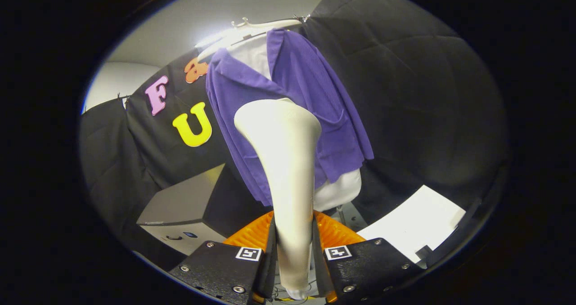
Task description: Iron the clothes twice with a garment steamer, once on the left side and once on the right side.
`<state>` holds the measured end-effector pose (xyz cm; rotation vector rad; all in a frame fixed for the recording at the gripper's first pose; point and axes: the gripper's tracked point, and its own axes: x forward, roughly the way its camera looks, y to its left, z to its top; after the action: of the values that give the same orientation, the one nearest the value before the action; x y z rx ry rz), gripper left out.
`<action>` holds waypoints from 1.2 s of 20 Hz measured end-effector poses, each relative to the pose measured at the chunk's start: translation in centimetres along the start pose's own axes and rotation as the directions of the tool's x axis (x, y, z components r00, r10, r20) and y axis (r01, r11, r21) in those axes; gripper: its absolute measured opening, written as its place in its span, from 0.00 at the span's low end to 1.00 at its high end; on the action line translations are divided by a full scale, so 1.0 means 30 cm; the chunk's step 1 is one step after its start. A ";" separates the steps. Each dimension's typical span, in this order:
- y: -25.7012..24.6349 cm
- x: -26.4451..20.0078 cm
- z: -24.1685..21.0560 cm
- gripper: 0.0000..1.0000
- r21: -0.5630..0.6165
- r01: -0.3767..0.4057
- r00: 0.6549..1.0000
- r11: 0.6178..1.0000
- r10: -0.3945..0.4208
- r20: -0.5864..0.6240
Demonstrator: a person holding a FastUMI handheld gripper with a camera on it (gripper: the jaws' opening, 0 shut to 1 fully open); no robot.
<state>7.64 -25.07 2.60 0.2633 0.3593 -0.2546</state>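
My claw point(293, 251) is clamped on the garment steamer point(283, 161), whose handle fills the gap between my fingers, and its wide head rises straight ahead of me. Just beyond that head hangs the purple shirt point(297, 98), which blocks the way forward. A grey box point(180, 210) stands low to my left. To my right, over the white sheet point(414, 224), there is open room up to the black cloth wall point(427, 93).

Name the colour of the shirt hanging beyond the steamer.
Purple shirt, clearest in the gripper view.
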 end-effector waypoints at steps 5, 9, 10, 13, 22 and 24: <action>0.055 -0.049 0.281 0.37 -0.025 -0.020 0.986 0.999 0.024 0.166; 0.097 -0.024 0.476 0.36 0.001 -0.040 0.964 0.999 0.038 0.263; 0.107 -0.005 0.518 0.36 0.005 -0.049 0.958 0.999 0.046 0.284; 0.102 0.084 0.606 0.36 -0.005 -0.044 0.946 0.999 0.043 0.321; 0.102 0.371 0.752 0.36 -0.010 -0.022 0.931 1.000 0.024 0.364; 0.081 0.457 0.751 0.36 -0.033 0.014 0.933 0.999 -0.001 0.359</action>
<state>27.75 -32.20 18.29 0.1757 0.0012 -0.2974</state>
